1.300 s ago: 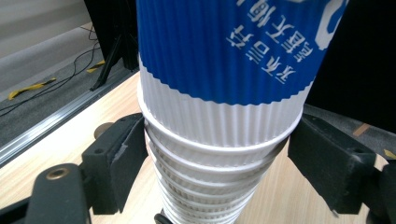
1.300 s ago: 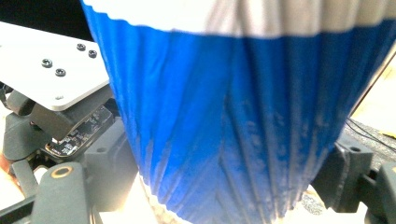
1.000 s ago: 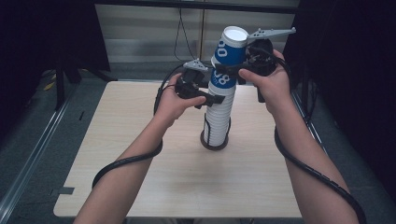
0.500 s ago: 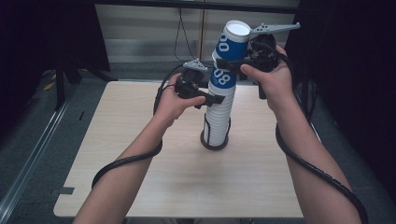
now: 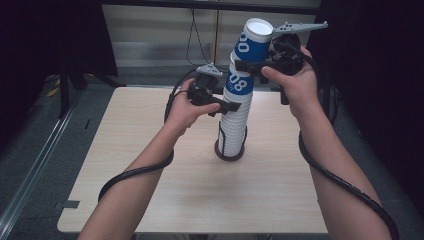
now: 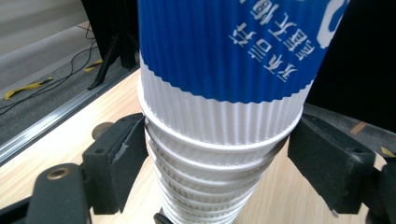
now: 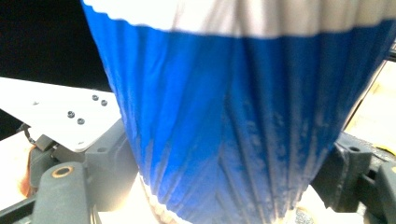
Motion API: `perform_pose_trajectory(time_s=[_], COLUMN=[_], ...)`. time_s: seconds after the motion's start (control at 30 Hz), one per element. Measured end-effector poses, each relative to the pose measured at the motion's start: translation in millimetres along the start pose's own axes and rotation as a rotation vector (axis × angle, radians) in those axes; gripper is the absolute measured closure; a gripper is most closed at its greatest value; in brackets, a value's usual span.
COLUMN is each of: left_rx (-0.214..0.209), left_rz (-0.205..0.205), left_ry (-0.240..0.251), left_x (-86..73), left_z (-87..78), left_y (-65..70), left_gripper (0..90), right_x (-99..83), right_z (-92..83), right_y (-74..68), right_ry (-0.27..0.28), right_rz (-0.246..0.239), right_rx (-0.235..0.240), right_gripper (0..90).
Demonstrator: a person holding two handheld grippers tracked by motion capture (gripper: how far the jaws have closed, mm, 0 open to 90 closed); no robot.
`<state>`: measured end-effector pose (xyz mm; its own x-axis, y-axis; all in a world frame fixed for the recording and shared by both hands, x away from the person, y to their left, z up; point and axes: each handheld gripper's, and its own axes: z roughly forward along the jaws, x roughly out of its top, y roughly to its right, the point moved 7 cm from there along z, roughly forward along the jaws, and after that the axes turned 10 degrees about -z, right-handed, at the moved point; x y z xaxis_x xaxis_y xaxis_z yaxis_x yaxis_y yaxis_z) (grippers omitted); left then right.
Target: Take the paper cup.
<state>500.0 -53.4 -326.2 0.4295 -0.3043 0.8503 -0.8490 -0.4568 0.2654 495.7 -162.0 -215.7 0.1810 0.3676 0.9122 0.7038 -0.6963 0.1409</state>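
Note:
A tall stack of ribbed paper cups [image 5: 234, 125], mouths down, stands on a dark ring [image 5: 230, 154] in the middle of the wooden table [image 5: 150, 200]. My left gripper [image 5: 235, 106] is shut on the stack about halfway up. In the left gripper view its pads [image 6: 123, 158] press the white rims of the stack [image 6: 219, 140] from both sides. The top cup [image 5: 252, 40], blue with white print, leans to the right above the stack. My right gripper [image 5: 250, 65] is shut on it, and the right gripper view shows the creased blue wall of the top cup [image 7: 233, 116] between the jaws.
A black tripod stand [image 5: 75, 75] is on the floor at the back left. A metal rail [image 5: 30, 175] runs along the floor on the left. Cables [image 5: 192, 40] hang behind the table. Dark curtains close off the right side.
The right gripper has carried the top cup a little up and to the right, tilting it further off the stack. The left gripper and the stack have stayed put.

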Motion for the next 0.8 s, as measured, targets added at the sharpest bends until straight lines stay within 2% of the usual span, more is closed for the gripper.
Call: perform_pose_trajectory(time_s=[0.4, 0.8], left_rx=[0.000, 0.007], left_rz=[-0.007, -0.004], left_ry=[0.003, -0.004], left_x=[-0.6, -1.2], left_z=[-0.8, -1.5], left_y=[-1.1, 0.1], left_gripper=[19.8, 20.4], right_x=[-2.6, -10.7], right_z=[-9.0, -33.5], right_y=[2.3, 8.3], right_ry=[-0.007, 0.009], right_rz=[0.007, 0.008], right_rx=[-0.014, -0.030], right_gripper=[19.5, 19.4])
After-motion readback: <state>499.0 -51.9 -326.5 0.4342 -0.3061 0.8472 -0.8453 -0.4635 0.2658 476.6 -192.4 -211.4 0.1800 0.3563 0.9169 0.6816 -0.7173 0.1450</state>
